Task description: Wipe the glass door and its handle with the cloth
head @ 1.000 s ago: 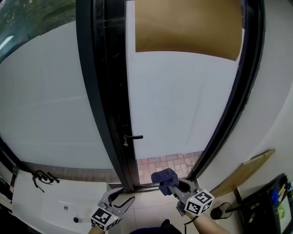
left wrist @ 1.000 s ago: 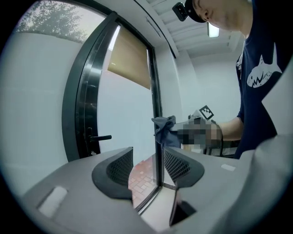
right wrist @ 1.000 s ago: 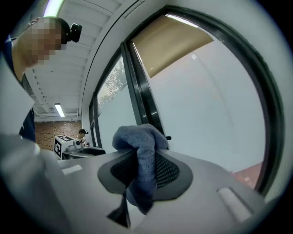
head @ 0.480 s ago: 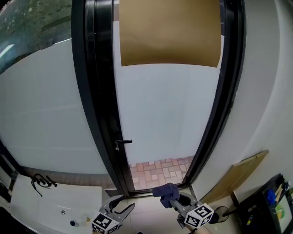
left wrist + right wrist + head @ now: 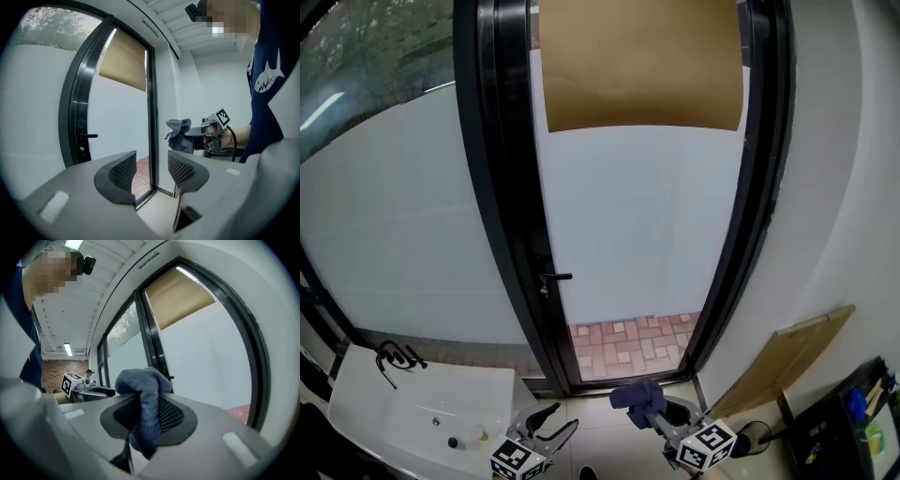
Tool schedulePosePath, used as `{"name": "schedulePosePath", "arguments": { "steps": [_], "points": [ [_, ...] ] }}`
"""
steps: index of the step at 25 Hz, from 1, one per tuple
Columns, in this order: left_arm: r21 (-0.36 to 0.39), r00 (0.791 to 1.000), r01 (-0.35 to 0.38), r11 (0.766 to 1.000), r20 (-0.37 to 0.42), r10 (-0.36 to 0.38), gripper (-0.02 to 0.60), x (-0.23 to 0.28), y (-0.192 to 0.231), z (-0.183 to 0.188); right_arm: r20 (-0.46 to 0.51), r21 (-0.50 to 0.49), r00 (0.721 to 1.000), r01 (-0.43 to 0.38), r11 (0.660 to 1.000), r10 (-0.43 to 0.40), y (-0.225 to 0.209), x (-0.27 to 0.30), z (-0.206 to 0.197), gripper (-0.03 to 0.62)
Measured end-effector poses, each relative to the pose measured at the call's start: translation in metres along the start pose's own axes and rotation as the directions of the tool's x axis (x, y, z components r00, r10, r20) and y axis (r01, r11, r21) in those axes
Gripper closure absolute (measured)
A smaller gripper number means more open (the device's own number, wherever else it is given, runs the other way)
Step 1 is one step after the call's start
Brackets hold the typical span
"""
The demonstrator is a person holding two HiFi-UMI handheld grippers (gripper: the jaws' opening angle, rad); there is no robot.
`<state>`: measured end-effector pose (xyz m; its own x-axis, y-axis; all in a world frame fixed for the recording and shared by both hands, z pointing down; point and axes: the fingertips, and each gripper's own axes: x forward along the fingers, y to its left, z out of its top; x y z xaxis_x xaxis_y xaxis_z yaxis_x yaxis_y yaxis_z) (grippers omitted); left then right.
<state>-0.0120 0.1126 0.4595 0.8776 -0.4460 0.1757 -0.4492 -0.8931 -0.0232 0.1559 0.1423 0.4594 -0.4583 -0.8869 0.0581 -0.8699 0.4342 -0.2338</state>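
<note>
**Desk:** What is in the right gripper?

**Photographer:** Its jaws are clamped on a blue-grey cloth. The cloth bunches up above them and hangs down through the gap between them.

**Desk:** And the left gripper?

**Photographer:** Its jaws stand apart with nothing between them. Through the gap, the left gripper view shows the door's dark frame and brick paving beyond.

**Desk:** Where is the glass door?

**Photographer:** It rises ahead of both pairs of jaws, with a brown blind across its top. The cloth is held clear of the glass. The black handle sits ahead of and above the left gripper's jaws. From the right gripper's jaws it shows just past the top of the cloth.
</note>
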Motion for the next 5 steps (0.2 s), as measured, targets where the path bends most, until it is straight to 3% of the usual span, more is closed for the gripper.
{"name": "schedulePosePath", "arguments": {
  "steps": [5],
  "points": [
    [0.005, 1.000, -0.002, 1.000, -0.004, 0.002, 0.376, -0.004, -0.013, 0.006, 0.007, 0.019, 1.000, -0.024, 1.000, 0.024, 0.010, -0.008, 0.007, 0.502]
  ]
}}
